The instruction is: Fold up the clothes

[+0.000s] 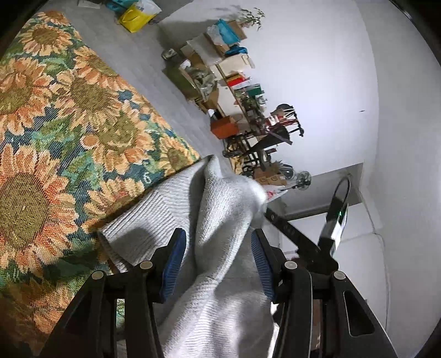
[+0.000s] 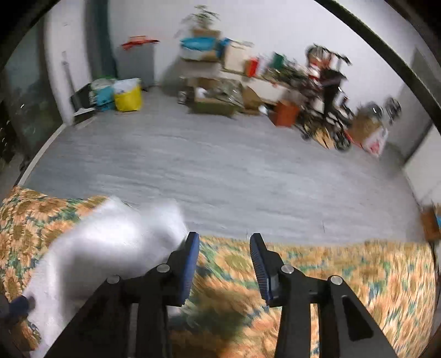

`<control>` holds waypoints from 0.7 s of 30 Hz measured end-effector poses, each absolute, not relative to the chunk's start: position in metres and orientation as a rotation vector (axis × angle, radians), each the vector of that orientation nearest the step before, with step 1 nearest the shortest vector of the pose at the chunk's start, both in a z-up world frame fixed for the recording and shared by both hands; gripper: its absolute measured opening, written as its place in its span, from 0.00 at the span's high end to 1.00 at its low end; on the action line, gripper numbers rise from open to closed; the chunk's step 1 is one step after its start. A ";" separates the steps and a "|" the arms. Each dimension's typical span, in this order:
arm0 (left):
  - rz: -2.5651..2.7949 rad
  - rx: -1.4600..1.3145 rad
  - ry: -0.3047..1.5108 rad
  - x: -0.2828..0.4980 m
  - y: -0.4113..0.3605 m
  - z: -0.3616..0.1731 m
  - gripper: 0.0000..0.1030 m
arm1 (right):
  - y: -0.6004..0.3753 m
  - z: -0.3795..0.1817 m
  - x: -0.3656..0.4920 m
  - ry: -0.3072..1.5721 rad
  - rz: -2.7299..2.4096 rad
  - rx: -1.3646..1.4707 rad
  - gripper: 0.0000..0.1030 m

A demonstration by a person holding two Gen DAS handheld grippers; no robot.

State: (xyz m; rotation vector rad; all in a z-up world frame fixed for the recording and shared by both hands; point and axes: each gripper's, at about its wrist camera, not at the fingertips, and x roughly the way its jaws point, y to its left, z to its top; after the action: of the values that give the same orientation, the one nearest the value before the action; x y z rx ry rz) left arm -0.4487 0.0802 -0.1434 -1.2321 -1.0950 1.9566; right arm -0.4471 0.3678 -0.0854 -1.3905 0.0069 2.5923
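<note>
Left wrist view, rolled sideways: the garment [image 1: 220,220] lies on the patterned cover [image 1: 55,137], at its edge. A raised fold of the garment runs between the fingers of the left gripper [image 1: 219,264]; a flat part spreads to the left of the fold, on the cover. Floor [image 1: 143,49] beyond the cover edge. Stacked boxes [image 1: 220,55] stand along the far wall. A bag [image 1: 133,18] sits on the floor, apart from the boxes.

Right wrist view: the right gripper [image 2: 224,265] hangs over the cover [image 2: 330,275], nothing between its fingers. The garment [image 2: 110,247] lies just left of it, against the left finger. Floor [image 2: 206,170] beyond; bag [image 2: 128,97] far left, boxes [image 2: 215,82] far centre, a bicycle [image 2: 328,99] far right.
</note>
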 end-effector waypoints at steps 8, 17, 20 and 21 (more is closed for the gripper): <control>2.051 -1.212 -1.201 -0.451 0.063 -0.150 0.51 | 0.277 -0.038 -0.405 -0.168 3.008 -1.305 0.14; 2.479 -1.245 -1.383 -0.440 0.000 -0.146 0.51 | 0.202 -0.088 -0.459 -0.349 2.837 -1.623 0.20; 2.610 -1.231 -1.507 -0.431 -0.024 -0.148 0.51 | 0.184 -0.095 -0.436 -0.470 2.962 -1.652 0.21; 2.619 -1.225 -1.542 -0.426 -0.031 -0.149 0.51 | 0.182 -0.099 -0.431 -0.507 2.980 -1.678 0.21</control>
State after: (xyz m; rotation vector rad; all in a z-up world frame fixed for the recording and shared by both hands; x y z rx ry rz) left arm -0.4258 -0.0310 -0.1491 -1.2252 -1.5420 2.6185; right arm -0.4312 0.1818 -0.0990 -1.6784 -0.5071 2.9805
